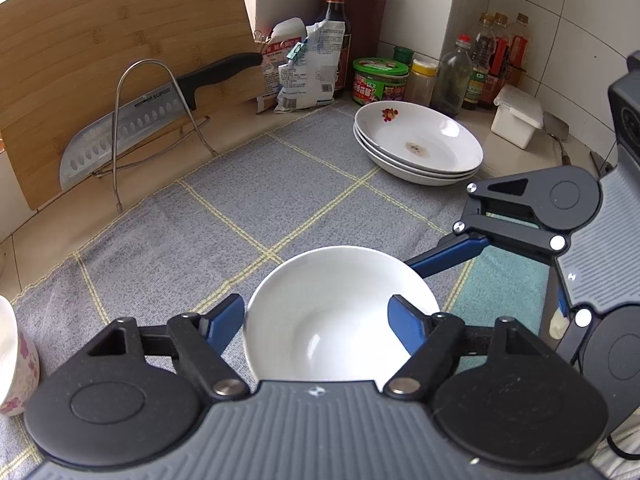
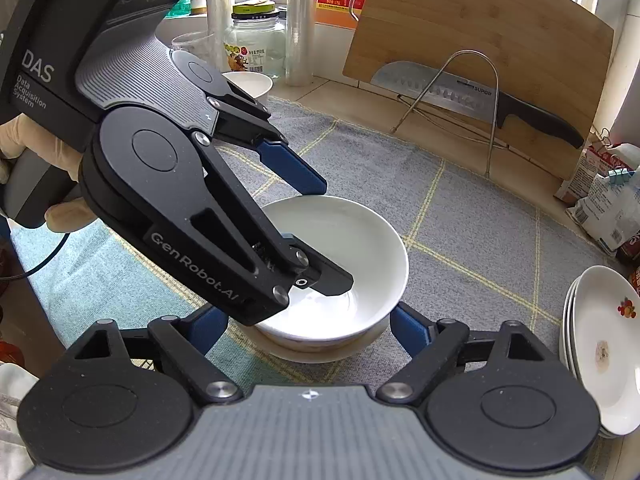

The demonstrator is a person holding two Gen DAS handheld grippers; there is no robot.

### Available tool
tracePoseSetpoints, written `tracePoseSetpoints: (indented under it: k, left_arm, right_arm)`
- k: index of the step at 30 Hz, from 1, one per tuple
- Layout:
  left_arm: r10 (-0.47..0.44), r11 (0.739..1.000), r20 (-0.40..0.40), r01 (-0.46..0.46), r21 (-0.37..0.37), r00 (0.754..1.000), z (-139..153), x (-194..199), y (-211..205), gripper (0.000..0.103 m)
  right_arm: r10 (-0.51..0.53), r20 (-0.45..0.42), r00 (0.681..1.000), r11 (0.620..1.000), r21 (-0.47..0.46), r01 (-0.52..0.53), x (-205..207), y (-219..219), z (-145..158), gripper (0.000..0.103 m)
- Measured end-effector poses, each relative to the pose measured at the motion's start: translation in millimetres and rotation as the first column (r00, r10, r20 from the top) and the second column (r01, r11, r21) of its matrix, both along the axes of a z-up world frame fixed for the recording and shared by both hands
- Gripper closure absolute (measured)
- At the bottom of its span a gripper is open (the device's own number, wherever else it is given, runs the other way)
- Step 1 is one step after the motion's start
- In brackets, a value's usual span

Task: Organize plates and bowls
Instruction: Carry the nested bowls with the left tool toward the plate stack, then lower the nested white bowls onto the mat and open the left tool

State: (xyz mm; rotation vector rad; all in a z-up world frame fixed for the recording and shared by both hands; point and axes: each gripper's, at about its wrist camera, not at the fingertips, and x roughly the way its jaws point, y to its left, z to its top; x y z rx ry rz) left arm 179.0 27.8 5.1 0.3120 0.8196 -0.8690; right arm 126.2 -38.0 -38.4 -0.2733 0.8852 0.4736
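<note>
A white bowl (image 1: 332,320) (image 2: 352,240) sits nested on a second, cream-rimmed bowl (image 2: 320,354) on the grey checked towel (image 1: 240,208). My left gripper (image 1: 316,320) (image 2: 334,236) is open astride the top bowl's rim, one finger (image 1: 408,324) inside the bowl and the other (image 1: 224,320) just outside, neither pad pressing. My right gripper (image 2: 310,330) is open too, its blue fingers standing on either side of the stack's near edge; one of these fingers (image 1: 448,256) lies close to the rim. Three white plates (image 1: 420,148) (image 2: 604,352) are stacked further off.
A cleaver (image 1: 132,128) leans in a wire rack (image 2: 476,92) against a bamboo board (image 2: 480,28). Sauce bottles (image 1: 492,60), jars, bags (image 1: 304,68) and a white box (image 1: 516,120) line the wall. A floral cup (image 1: 14,356) stands at the left. A gloved hand (image 2: 40,156) holds the left gripper.
</note>
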Motion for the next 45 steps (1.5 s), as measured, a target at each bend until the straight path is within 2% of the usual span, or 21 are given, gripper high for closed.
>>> tracePoseSetpoints:
  k: [7, 12, 18, 24, 31, 36, 38, 42, 45]
  left_arm:
    - [-0.004, 1.000, 0.044, 0.003, 0.012, 0.999, -2, -21, -1, 0.021]
    - [0.022, 1.000, 0.086, -0.023, 0.017, 0.996, 0, -27, 4, 0.020]
    - [0.166, 0.985, 0.083, -0.161, -0.062, 0.983, 8, -24, 39, 0.016]
    - [0.285, 0.956, 0.065, -0.279, -0.089, 0.956, 7, -27, 71, 0.016]
    - [0.422, 0.904, 0.031, -0.417, -0.098, 0.906, 2, -36, 86, 0.016]
    - [0.523, 0.851, 0.027, -0.520, -0.076, 0.852, 5, -47, 84, 0.015]
    - [0.553, 0.832, 0.026, -0.551, -0.070, 0.832, 5, -50, 82, 0.008]
    - [0.619, 0.785, 0.041, -0.616, -0.060, 0.785, 6, -53, 82, 0.008]
    - [0.648, 0.761, 0.061, -0.647, -0.045, 0.759, 5, -50, 85, 0.008]
  right_arm:
    - [0.018, 0.013, 1.000, 1.000, 0.015, -0.018, -8, 0, 2, 0.002]
    - [0.028, 0.051, 0.998, 0.999, 0.014, -0.028, -16, 1, 5, 0.001]
    - [0.031, 0.090, 0.995, 0.996, 0.079, -0.038, -22, 0, 17, 0.000]
    - [0.019, 0.071, 0.997, 0.998, 0.063, -0.023, -21, 6, 10, 0.000]
    - [0.043, 0.064, 0.997, 0.994, 0.093, -0.049, -24, 2, 14, 0.000]
    - [0.086, 0.080, 0.993, 0.988, 0.124, -0.096, -19, -9, 17, 0.000]
    - [0.100, 0.089, 0.991, 0.984, 0.142, -0.112, -16, -17, 18, 0.000]
    - [0.104, 0.080, 0.991, 0.978, 0.171, -0.117, -6, -30, 21, 0.000]
    - [0.117, 0.075, 0.990, 0.975, 0.178, -0.129, 3, -36, 23, 0.000]
